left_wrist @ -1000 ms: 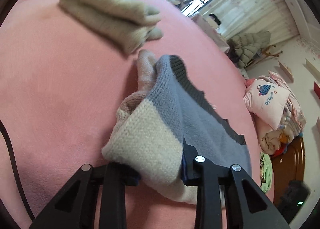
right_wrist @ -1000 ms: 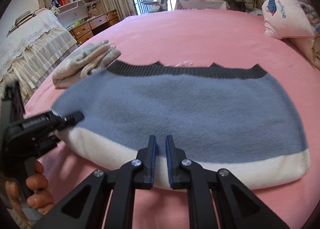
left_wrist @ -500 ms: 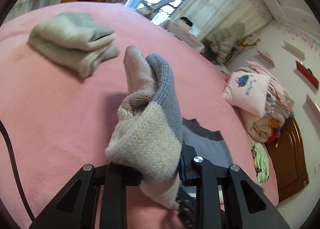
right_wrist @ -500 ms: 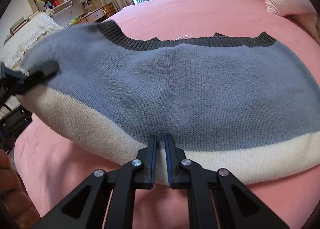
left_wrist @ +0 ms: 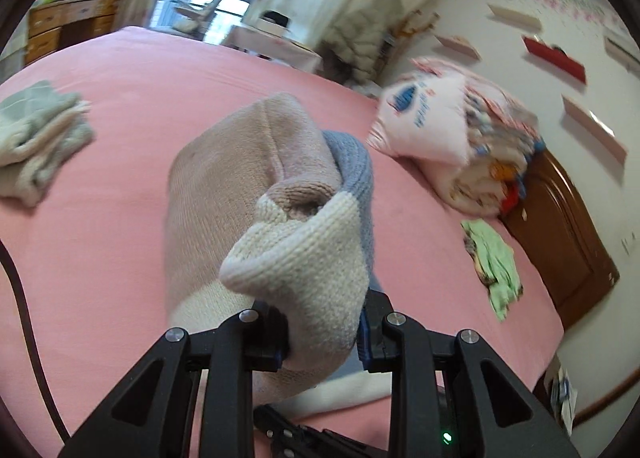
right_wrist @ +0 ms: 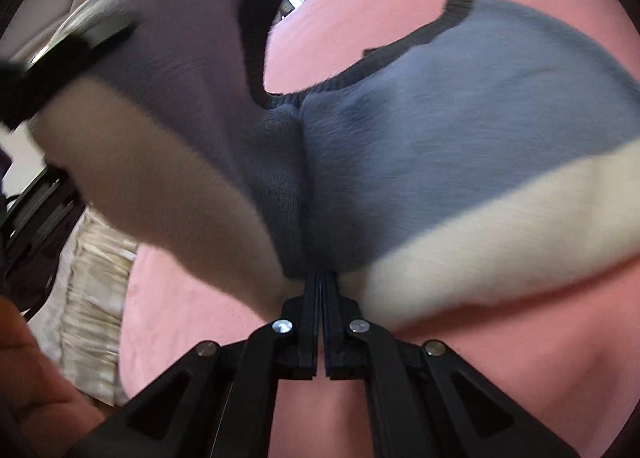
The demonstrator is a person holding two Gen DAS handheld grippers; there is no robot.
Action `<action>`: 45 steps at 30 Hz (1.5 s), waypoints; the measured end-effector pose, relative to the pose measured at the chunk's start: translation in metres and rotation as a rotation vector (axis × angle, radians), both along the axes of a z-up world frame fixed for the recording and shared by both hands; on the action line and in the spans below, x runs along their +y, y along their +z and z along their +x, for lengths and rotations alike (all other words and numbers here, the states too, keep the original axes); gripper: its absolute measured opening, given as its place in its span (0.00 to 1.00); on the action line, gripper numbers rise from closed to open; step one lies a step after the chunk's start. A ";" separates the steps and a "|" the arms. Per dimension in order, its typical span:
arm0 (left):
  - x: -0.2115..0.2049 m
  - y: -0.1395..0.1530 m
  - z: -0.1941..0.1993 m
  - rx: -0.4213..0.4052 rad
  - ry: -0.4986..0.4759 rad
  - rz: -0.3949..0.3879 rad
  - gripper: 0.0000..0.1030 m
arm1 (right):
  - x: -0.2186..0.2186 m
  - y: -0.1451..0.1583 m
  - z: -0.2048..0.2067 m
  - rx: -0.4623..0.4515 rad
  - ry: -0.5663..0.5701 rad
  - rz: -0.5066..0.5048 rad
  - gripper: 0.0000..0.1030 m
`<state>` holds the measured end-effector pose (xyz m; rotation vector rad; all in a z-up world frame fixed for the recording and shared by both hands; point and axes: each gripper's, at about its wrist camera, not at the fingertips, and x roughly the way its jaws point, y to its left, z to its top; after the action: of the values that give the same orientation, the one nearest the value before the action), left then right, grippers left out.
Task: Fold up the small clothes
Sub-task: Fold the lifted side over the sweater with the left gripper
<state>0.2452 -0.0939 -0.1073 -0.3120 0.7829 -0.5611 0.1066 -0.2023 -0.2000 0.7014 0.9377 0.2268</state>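
Left gripper [left_wrist: 322, 332] clamped on lifted sweater [left_wrist: 256, 194] edge, right gripper [right_wrist: 321, 290] jaws pinched together against its middle fold

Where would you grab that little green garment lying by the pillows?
Pinch the green garment at its raised, crumpled top, coming down from above. It lies loosely bunched on the pink bed, so the tongs can close on a standing fold without scraping the blanket.

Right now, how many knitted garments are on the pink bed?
2: a blue-and-cream knitted sweater lifted at centre, and a folded grey-green knitted garment at far left. Others may be hidden.
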 end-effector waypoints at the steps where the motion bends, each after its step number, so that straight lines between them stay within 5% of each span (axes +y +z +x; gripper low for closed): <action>1: -0.013 -0.001 -0.001 0.003 -0.019 0.008 0.24 | -0.009 0.003 -0.007 -0.002 -0.017 -0.006 0.00; 5: -0.061 -0.016 -0.006 0.047 -0.082 0.054 0.24 | -0.042 0.014 -0.030 0.008 -0.080 -0.040 0.00; 9: -0.091 -0.043 -0.004 0.103 -0.078 0.125 0.24 | -0.064 0.016 -0.044 0.079 -0.140 -0.230 0.04; 13: -0.104 -0.058 -0.005 0.117 -0.074 0.166 0.26 | -0.097 0.006 -0.061 0.130 -0.203 -0.216 0.04; 18: -0.116 -0.067 -0.007 0.158 -0.109 0.133 0.53 | -0.120 0.008 -0.064 0.124 -0.260 -0.199 0.04; 23: -0.133 -0.064 -0.018 0.121 -0.117 0.185 0.66 | -0.124 0.015 -0.063 0.094 -0.275 -0.235 0.04; 37: -0.112 -0.022 -0.032 0.172 -0.198 0.108 0.82 | -0.130 0.054 -0.064 0.014 -0.261 -0.292 0.04; 39: -0.100 -0.011 -0.038 0.148 -0.194 0.140 0.83 | -0.130 0.062 -0.060 0.001 -0.248 -0.289 0.11; 41: -0.082 -0.001 -0.041 0.111 -0.169 0.179 0.87 | -0.131 0.072 -0.055 -0.017 -0.235 -0.276 0.34; 45: -0.039 0.009 -0.039 0.040 -0.036 0.273 0.88 | -0.130 0.091 -0.043 -0.069 -0.197 -0.237 0.61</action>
<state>0.2064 -0.1331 -0.0984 -0.0582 0.8933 -0.4757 0.0639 -0.3323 -0.1087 0.5581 0.8075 -0.0343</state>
